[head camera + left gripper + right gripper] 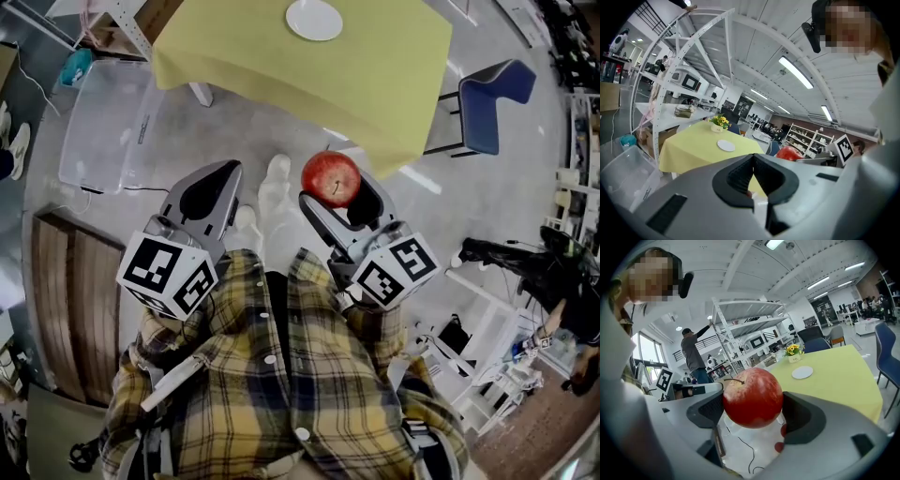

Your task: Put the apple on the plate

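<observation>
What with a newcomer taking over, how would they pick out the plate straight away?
Find the table with the yellow cloth. Only two things show on it: a small pot of yellow flowers and the plate. The plate is the flat, round, white one, with nothing on it.

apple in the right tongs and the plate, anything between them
Head view: between apple and plate, only grey floor, then bare yellow tablecloth.

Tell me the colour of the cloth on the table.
Pale yellow: the tablecloth is plain, with no pattern. The head view shows it best.
</observation>
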The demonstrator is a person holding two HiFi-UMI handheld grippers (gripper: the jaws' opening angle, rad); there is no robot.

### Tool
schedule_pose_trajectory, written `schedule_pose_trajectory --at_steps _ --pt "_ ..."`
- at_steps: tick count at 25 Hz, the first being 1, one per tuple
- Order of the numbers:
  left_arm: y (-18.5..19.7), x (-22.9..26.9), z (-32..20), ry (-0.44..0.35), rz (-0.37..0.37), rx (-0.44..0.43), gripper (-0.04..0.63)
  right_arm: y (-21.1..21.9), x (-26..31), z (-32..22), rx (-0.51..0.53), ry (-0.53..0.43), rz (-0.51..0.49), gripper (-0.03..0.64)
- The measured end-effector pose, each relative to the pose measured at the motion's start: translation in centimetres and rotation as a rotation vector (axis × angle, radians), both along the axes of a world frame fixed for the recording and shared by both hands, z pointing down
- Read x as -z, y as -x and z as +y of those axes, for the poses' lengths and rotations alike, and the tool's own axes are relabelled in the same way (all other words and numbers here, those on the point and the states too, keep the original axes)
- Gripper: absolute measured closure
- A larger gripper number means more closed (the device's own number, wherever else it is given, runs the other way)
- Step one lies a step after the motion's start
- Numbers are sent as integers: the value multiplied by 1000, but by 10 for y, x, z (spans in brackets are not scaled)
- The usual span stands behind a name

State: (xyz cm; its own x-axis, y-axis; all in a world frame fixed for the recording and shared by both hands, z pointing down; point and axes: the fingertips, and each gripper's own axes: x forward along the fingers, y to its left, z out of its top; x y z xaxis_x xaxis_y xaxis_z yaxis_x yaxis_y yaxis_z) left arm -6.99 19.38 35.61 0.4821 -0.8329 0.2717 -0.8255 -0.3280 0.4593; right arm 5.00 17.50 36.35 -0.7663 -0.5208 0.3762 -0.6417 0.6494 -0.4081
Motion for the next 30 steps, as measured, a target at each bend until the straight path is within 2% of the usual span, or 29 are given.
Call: schedule_pose_trajectory --at_steps 10,21,30 --pt "7 12 -90 -19 5 32 586 2 13 -97 13 -32 5 245" --pt "-20 37 -194 -79 -21 -1 587 -22 31 -193 0 -81 -10 245" --pt "-26 42 -236 -101 -29 8 587 -25 32 -237 11 -89 -26 245"
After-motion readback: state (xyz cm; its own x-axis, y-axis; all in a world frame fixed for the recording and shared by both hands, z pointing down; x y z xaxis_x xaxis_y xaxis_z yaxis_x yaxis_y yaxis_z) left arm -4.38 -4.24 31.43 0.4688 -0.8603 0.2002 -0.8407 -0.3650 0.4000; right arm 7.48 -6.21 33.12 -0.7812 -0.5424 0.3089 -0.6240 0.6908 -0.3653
